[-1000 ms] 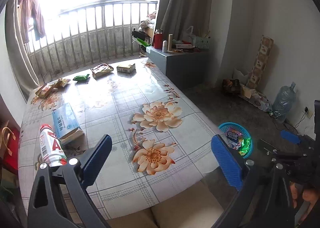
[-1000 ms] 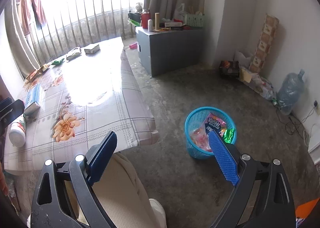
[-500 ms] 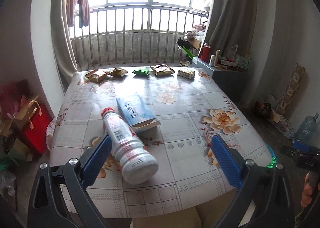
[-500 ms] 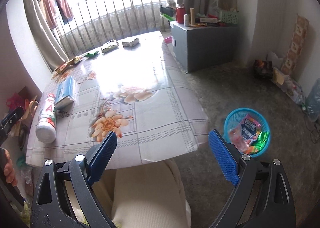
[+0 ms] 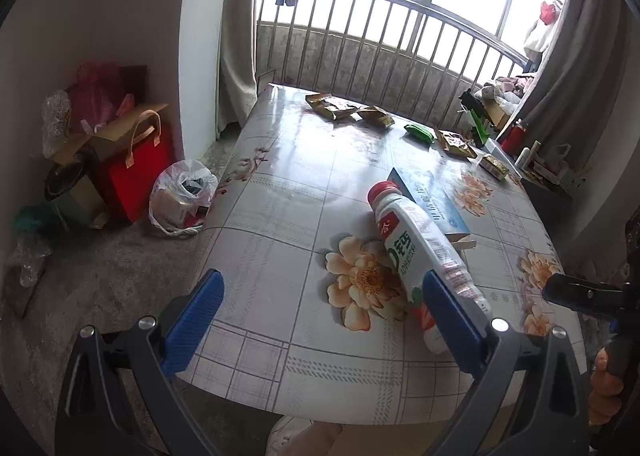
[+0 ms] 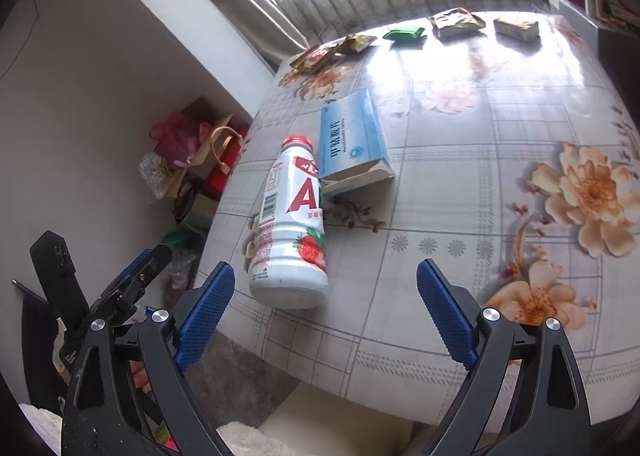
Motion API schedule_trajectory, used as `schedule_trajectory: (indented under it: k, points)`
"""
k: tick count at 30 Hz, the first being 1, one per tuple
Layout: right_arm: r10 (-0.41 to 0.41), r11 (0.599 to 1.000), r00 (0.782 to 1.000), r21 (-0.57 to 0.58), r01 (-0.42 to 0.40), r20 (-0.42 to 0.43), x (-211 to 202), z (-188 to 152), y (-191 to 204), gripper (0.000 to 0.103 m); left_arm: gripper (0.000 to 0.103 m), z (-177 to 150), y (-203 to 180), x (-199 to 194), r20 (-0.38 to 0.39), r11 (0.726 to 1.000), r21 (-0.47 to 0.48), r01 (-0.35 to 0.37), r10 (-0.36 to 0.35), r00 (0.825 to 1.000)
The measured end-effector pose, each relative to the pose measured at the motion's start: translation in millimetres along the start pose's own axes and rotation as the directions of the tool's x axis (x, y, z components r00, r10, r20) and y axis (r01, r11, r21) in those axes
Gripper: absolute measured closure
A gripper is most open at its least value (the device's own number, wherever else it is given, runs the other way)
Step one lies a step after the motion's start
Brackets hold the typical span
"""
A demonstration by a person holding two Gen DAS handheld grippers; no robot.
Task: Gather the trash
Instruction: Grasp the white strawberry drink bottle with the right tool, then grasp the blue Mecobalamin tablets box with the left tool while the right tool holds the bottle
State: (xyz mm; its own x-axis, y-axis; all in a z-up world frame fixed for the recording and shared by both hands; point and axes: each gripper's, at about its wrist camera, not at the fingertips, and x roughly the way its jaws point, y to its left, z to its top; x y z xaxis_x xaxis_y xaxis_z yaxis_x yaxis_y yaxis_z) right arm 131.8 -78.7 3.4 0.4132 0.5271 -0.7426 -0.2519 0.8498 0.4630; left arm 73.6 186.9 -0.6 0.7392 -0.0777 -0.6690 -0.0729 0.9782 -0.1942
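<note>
A white plastic bottle (image 5: 420, 252) with a red cap lies on its side near the table's front edge, also the bottle (image 6: 290, 224) in the right wrist view. A blue carton (image 6: 352, 138) rests beside it, the same carton (image 5: 430, 200) behind the bottle in the left view. Snack wrappers (image 5: 332, 106) and a green packet (image 6: 404, 33) lie along the far edge. My left gripper (image 5: 324, 320) is open over the table's front left corner, its right finger against the bottle's base. My right gripper (image 6: 326, 314) is open just before the bottle's base.
The flowered tablecloth (image 6: 500, 184) covers the table. On the floor to the left stand a red paper bag (image 5: 138, 172), a white plastic bag (image 5: 182, 196) and other clutter. A railing (image 5: 380, 52) and curtains stand behind. A hand (image 5: 606, 384) holds the other gripper at right.
Both grippers swung left, away from the blue floor basket, and closed in on the bottle at the table's front left; both stayed open.
</note>
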Motion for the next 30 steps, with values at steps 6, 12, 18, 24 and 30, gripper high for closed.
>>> schedule_trajectory:
  k: [6, 12, 18, 24, 30]
  points:
    - [-0.07, 0.992, 0.99, -0.113, 0.056, -0.119, 72.4, 33.3, 30.9, 0.023, 0.006, 0.1, 25.4, 7.7, -0.021, 0.999, -0.04, -0.031, 0.03, 0.999]
    - [-0.082, 0.981, 0.977, -0.19, 0.045, -0.196, 104.9, 35.6, 45.0, 0.043, 0.006, -2.4, 35.7, 18.0, -0.049, 0.997, -0.057, -0.056, 0.053, 0.997]
    - [-0.079, 0.969, 0.976, -0.248, 0.027, -0.202, 90.4, 11.9, 48.7, 0.044, 0.006, 0.2, 34.2, 27.5, -0.062, 0.997, -0.055, -0.056, 0.052, 0.997]
    - [-0.094, 0.977, 0.982, -0.207, 0.059, -0.165, 40.5, -27.4, 12.1, 0.044, 0.006, 9.9, 11.0, 41.5, -0.073, 0.999, -0.009, -0.037, 0.036, 0.997]
    - [-0.128, 0.992, 0.987, -0.013, 0.128, -0.093, -9.3, -46.4, -50.0, 0.044, 0.006, 33.1, -43.9, 64.6, -0.102, 0.996, 0.034, 0.083, -0.079, 0.992]
